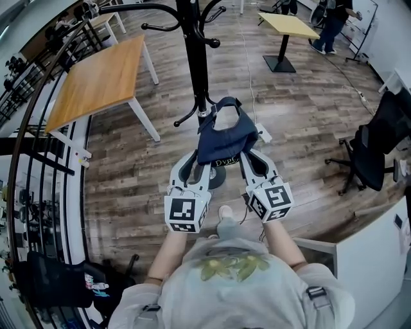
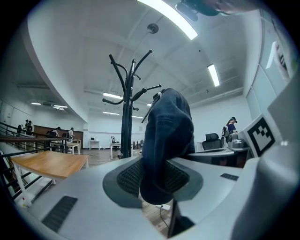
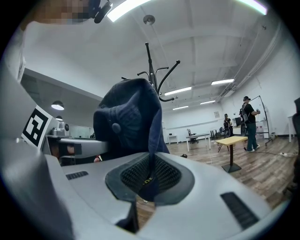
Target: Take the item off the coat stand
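A dark blue cap hangs between my two grippers, just in front of the black coat stand and close to its pole. My left gripper is shut on the cap's left side, and the cloth bulges up between its pads. My right gripper is shut on a thin fold at the cap's right edge. Both gripper views show the stand's hooks behind the cap, the stand at left of it in one and the stand above it in the other. Whether the cap touches a hook I cannot tell.
A wooden table stands at the left beside a black railing. A yellow table and a standing person are at the far right. A black office chair and a white cabinet are at the right.
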A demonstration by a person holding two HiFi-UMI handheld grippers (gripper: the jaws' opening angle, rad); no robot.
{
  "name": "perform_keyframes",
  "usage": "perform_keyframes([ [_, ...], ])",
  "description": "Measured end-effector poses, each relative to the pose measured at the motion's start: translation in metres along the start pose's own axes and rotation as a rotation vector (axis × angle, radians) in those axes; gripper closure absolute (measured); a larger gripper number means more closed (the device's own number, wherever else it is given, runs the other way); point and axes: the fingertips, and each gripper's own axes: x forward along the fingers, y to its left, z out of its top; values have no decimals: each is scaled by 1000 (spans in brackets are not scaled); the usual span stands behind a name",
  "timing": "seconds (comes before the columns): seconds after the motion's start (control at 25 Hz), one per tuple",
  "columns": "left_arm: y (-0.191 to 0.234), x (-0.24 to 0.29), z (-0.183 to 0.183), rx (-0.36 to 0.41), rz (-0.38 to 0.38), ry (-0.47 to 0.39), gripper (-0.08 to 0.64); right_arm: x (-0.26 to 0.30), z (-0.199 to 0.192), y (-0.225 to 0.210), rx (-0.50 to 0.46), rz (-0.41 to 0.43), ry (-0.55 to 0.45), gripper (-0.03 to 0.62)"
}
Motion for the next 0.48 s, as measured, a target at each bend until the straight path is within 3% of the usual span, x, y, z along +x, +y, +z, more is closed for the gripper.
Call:
perform_keyframes([
  [0.48, -15, -23, -31, -16, -58, 42, 439, -33, -31, 14, -17, -50, 67, 561],
])
